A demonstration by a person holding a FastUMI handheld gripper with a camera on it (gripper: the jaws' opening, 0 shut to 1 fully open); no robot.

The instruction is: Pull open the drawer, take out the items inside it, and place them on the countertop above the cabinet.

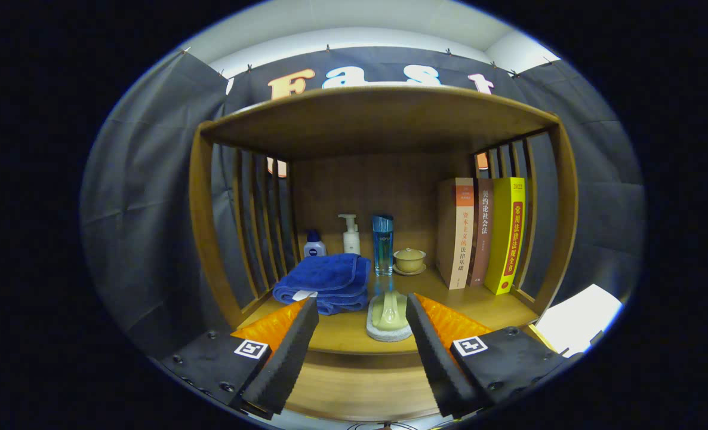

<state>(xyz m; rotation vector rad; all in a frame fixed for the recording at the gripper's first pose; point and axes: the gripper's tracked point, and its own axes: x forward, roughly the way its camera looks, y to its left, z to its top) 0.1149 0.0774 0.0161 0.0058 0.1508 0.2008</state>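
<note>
My gripper (pixel 361 301) is open, its fingers spread wide in front of a wooden cabinet. The countertop (pixel 342 337) lies level with the fingertips. A pale green ceramic piece (pixel 388 310) on a grey pad (pixel 384 335) sits at the countertop's front edge, between the fingertips and close against the right finger; the left finger is well clear of it. A folded blue towel (pixel 325 280) lies just beyond the left fingertip. Below the countertop edge a plain wooden front panel (pixel 360 382) spans the gap between the fingers; I see no handle or opening on it.
At the back of the countertop stand a small blue bottle (pixel 314 245), a white pump bottle (pixel 350 235), a tall blue glass bottle (pixel 382 245) and a lidded tea bowl (pixel 409 260). Three upright books (pixel 485 236) fill the right side. Slatted wooden sides and a top shelf (pixel 378 116) enclose the space.
</note>
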